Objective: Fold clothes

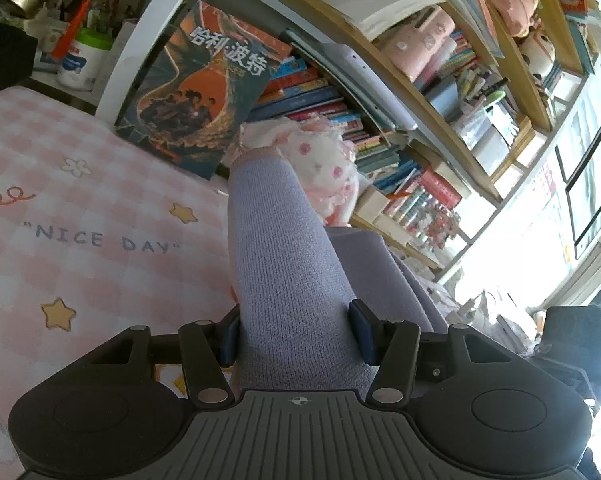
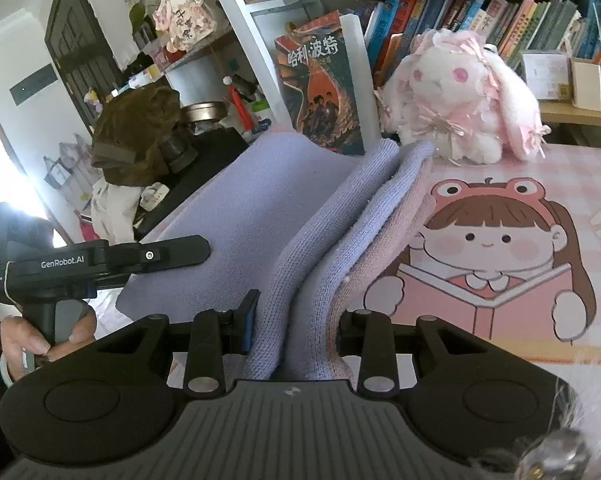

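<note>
My left gripper [image 1: 298, 334] has a thick roll of the lavender knit garment [image 1: 284, 264] pinched between its blue pads, the cloth filling the gap from one pad to the other and running away from me toward twelve o'clock. My right gripper [image 2: 296, 330] is clamped on two bunched folds of the same garment [image 2: 300, 240], lavender on the outside with a pale pink layer showing at the right edge; the folds rise toward one o'clock and end just in front of the plush. In the right wrist view my other hand [image 2: 40, 340] shows at nine o'clock, wrapped round the black handle of the left gripper, with a broad sheet of the knit stretched between the two tools. Under everything lies the pink checked mat [image 1: 80, 208], printed with stars and the words NICE DAY, and with a cartoon girl reading at three o'clock in the right view. Farther off, a white and pink plush rabbit [image 2: 460, 96] sits on the mat, beside an orange-covered book [image 1: 204, 92] leaning against the bookshelf [image 1: 420, 120].
</note>
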Demonstrator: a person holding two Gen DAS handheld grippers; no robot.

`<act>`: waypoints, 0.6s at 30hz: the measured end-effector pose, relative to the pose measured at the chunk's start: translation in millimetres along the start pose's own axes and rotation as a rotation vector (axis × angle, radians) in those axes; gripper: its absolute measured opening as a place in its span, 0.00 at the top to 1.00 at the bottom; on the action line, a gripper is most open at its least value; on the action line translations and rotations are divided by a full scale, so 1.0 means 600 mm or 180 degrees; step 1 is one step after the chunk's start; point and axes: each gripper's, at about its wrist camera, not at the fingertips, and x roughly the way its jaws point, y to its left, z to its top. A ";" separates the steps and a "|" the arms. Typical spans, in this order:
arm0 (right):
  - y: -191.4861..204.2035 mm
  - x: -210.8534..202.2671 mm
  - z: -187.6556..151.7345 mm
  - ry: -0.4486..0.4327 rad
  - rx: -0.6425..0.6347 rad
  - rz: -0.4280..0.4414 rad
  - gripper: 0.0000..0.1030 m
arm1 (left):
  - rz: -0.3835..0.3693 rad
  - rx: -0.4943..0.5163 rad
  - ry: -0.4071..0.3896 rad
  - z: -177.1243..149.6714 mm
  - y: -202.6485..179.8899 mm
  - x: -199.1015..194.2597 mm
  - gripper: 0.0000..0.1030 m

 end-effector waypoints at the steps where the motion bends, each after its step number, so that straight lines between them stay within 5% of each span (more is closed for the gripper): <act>1: 0.002 0.006 0.003 0.0003 -0.0013 -0.0013 0.70 | 0.0011 0.0001 -0.0003 0.003 0.005 0.004 0.48; 18: -0.037 0.133 0.093 -0.0073 -0.0161 -0.0065 0.70 | 0.0066 0.0012 -0.0166 0.093 0.083 0.094 0.48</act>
